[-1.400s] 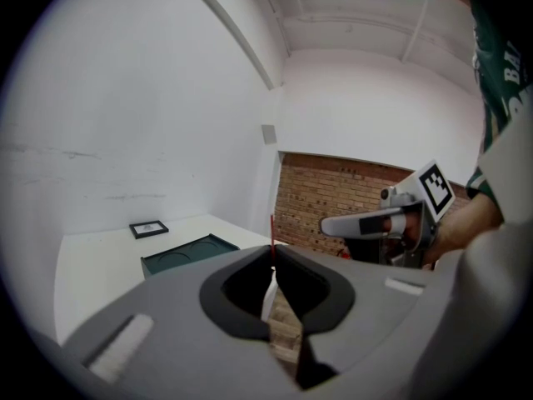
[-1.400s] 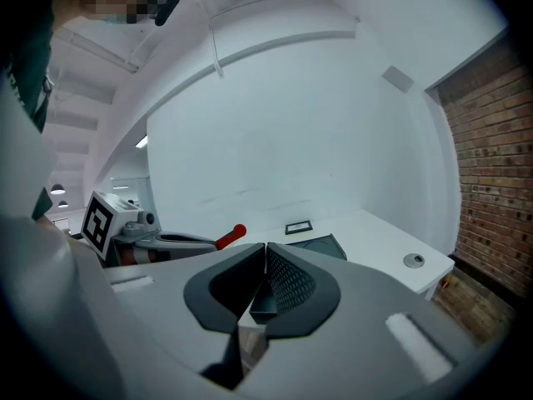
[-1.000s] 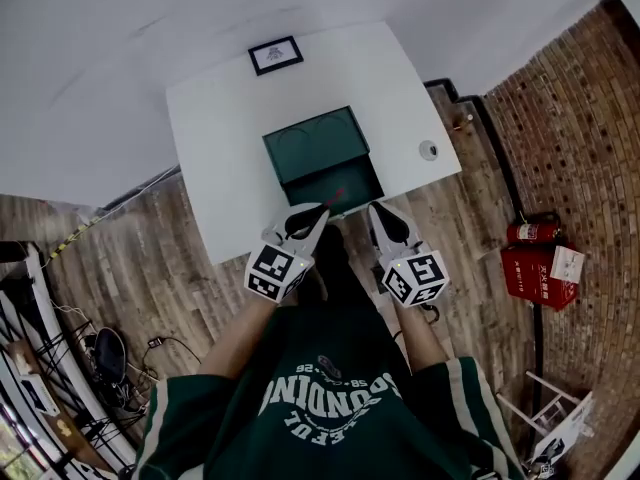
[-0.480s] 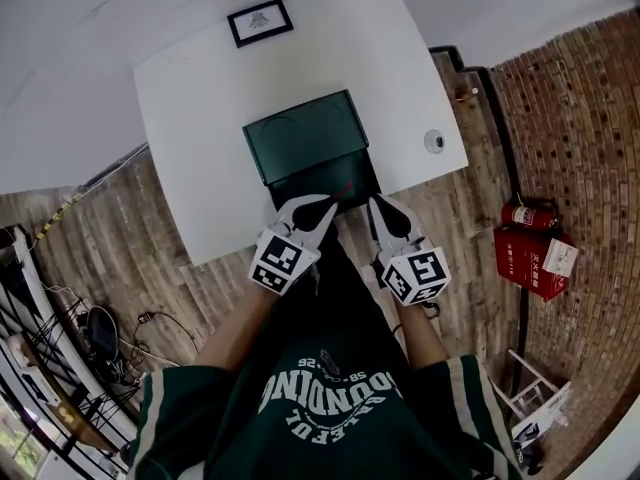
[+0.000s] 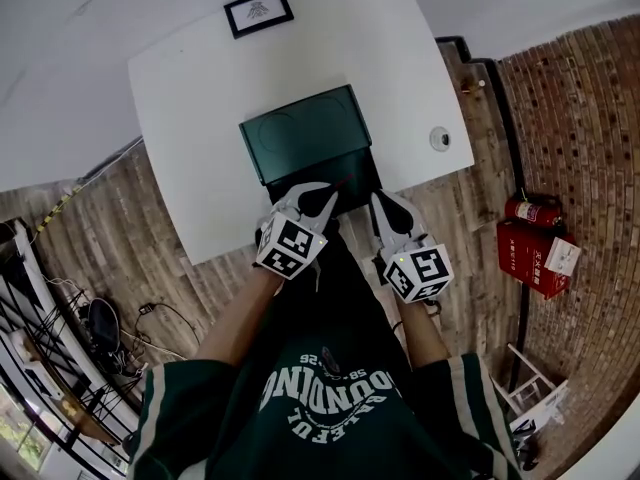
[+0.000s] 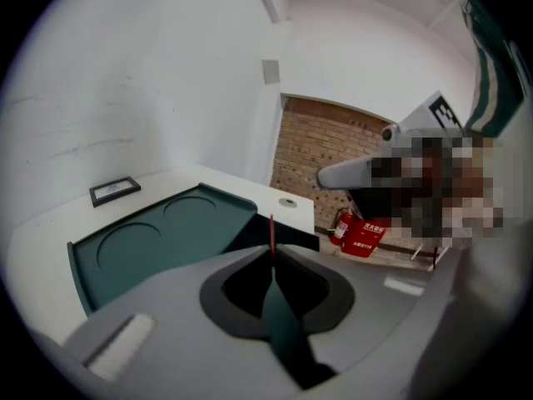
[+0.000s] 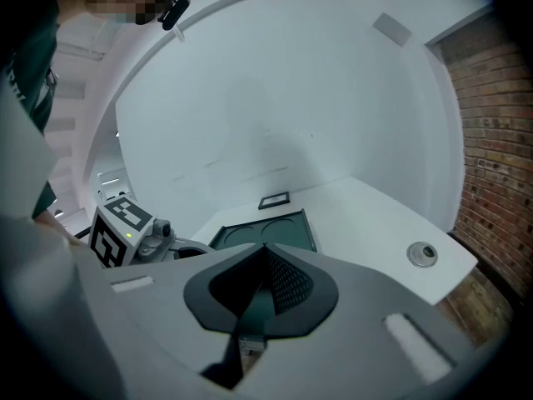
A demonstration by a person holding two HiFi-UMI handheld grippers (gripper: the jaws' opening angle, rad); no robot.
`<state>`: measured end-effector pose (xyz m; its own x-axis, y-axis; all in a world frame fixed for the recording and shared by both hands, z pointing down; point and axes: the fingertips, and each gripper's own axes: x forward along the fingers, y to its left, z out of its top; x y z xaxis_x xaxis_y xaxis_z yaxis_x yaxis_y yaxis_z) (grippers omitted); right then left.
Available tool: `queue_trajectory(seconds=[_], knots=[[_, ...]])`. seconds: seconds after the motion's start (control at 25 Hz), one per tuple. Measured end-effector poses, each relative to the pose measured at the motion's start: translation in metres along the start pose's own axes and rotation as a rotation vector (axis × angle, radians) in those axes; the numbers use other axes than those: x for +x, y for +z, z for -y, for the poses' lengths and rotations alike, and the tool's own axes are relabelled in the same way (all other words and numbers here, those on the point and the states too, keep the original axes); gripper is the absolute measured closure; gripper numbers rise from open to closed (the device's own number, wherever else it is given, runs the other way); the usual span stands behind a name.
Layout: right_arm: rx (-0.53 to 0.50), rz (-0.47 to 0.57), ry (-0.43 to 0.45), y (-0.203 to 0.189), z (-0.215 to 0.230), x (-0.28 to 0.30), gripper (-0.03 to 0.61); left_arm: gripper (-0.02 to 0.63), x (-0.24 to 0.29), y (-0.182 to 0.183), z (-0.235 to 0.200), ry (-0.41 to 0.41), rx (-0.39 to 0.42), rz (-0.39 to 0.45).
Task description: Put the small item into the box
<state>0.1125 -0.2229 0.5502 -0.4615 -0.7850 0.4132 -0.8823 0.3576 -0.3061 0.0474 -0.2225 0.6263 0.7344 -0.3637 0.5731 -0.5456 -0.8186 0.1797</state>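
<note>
Here, far left, a plank floor (image 5: 130,238) ran under the white table (image 5: 190,128). A small framed picture (image 5: 258,11) lay flat near the table's far left corner, well apart from everything else.

Mid-table sat the dark green box (image 5: 345,175) with its lid (image 5: 305,128) thrown back flat. The left gripper view showed two round recesses in the lid's inner face. The open compartment lay on the near side, at the table's edge in front of the person.

The left claw (image 5: 325,201) hovered at the compartment's near rim with its jaws pressed together on a thin red stick (image 5: 340,183). In the left gripper view the red stick (image 6: 271,227) rose straight out from between the closed tips of the left claw (image 6: 271,252), against the dark opening of the box. Contact between the stick and the box could not be judged.

Just to its right, the right claw (image 5: 385,203) was held beside the same rim. Its own view showed the jaws of the right claw (image 7: 265,252) closed tip to tip with nothing between them.

Further right, a small round disc (image 5: 440,138) rested alone near the table's right edge. Beyond the table, a fire extinguisher (image 5: 527,211) and a red case (image 5: 545,258) stood on the floor by the brick wall (image 5: 590,118).
</note>
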Motion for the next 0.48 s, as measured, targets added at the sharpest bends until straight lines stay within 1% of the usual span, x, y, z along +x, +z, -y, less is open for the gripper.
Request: queue_trajectory(seconds=[0.36, 0.48], knots=[[0.027, -0.011, -0.021, -0.009, 0.01, -0.003, 0.577, 0.551, 0.027, -0.017, -0.011, 0.013, 0.015, -0.071], [0.031, -0.015, -0.028, -0.01, 0.014, -0.004, 0.577, 0.551, 0.034, -0.023, -0.012, 0.014, 0.031, -0.096]])
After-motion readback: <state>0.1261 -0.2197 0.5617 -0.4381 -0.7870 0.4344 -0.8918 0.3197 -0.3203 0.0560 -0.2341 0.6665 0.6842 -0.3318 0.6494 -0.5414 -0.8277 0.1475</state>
